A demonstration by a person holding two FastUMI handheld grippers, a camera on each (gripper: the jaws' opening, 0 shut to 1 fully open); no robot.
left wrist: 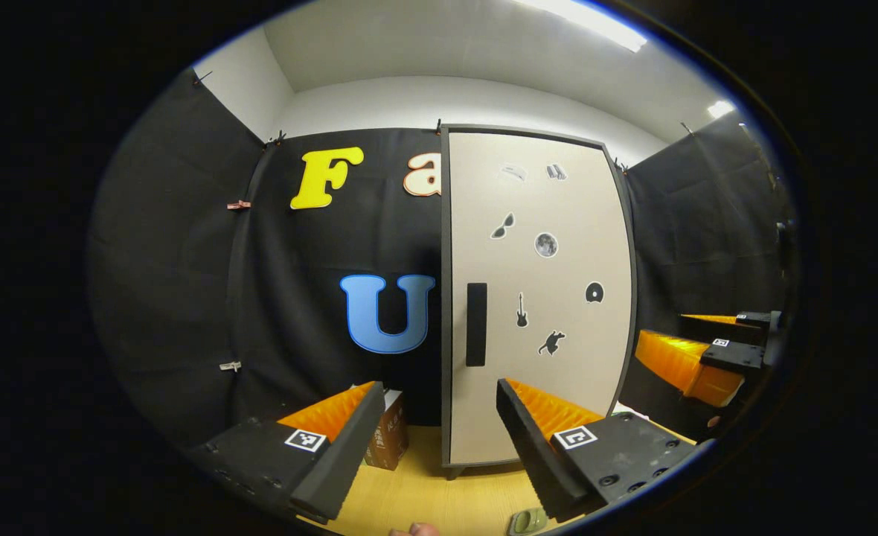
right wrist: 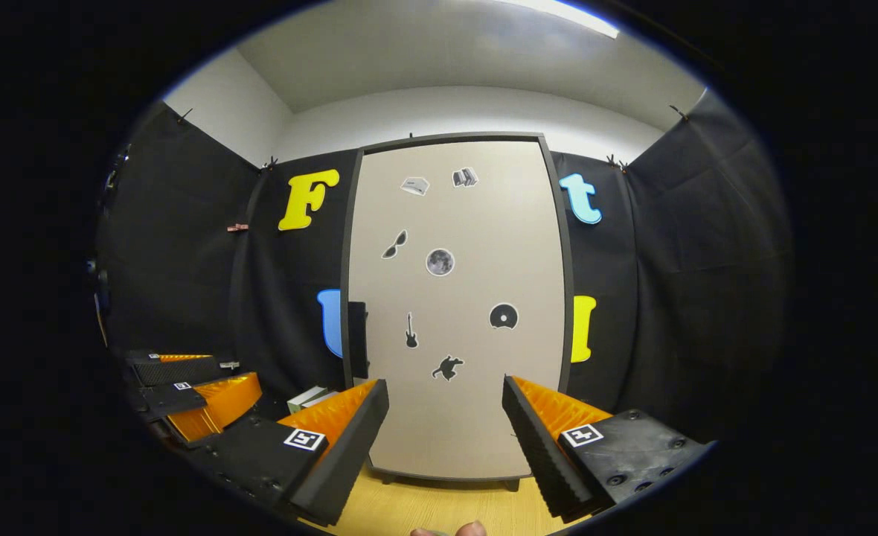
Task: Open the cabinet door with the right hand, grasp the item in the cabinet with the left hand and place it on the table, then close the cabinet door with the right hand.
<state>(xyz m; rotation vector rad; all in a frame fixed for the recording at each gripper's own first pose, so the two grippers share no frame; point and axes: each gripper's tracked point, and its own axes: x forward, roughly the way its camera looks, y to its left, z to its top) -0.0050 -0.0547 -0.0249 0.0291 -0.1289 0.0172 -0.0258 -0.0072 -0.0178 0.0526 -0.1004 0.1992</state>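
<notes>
Squarely ahead of the right gripper [right wrist: 444, 381] stood the cabinet [right wrist: 454, 298], its door [right wrist: 476, 417] flush in the frame. The gripper's jaws were spread wide and held nothing. The door's handle [right wrist: 357, 339], a dark bar with its long axis upright, sat on the door's left edge. From this gripper it lay forward, above and to the left of its left finger, so any pull there would mean moving left across the door face.

The left gripper [left wrist: 437, 387], likewise spread and empty, had the same handle [left wrist: 476, 324] almost dead ahead, just above the gap between its fingers. The right gripper [left wrist: 707, 357] hung off to its right.

A small brown carton [left wrist: 387, 432] stood on the table [left wrist: 424, 484] just past the left gripper's left finger, beside the cabinet. With the door shut, the cabinet's inside could not be seen. The carton could be the item already set out with the door closed again, or the item could be inside behind a door yet to be opened.
</notes>
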